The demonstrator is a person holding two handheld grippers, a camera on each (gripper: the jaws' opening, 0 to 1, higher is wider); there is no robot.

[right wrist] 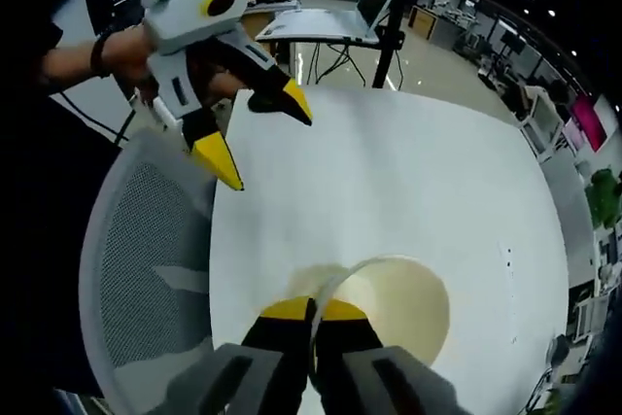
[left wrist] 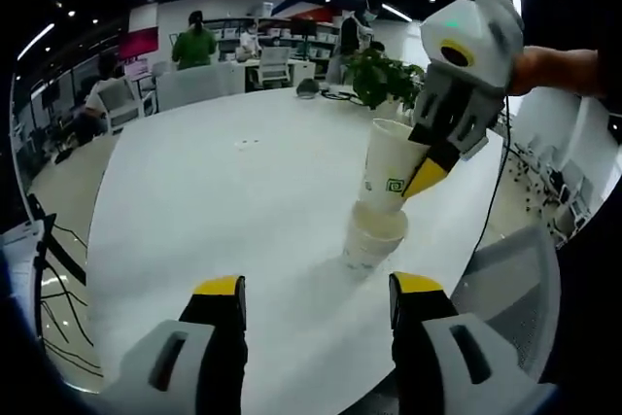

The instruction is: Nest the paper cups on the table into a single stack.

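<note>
The right gripper (left wrist: 432,174) pinched the rim of the upper paper cup (left wrist: 387,174), which sat tilted in the lower cup (left wrist: 372,235), while the left gripper (left wrist: 316,300) hung spread just before them.

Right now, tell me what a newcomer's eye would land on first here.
The right hand-held gripper pinches the rim of a tall paper cup, holding it over a lower cup on the white round table. The left hand-held gripper hangs open near the table edge, above a grey mesh chair.
</note>
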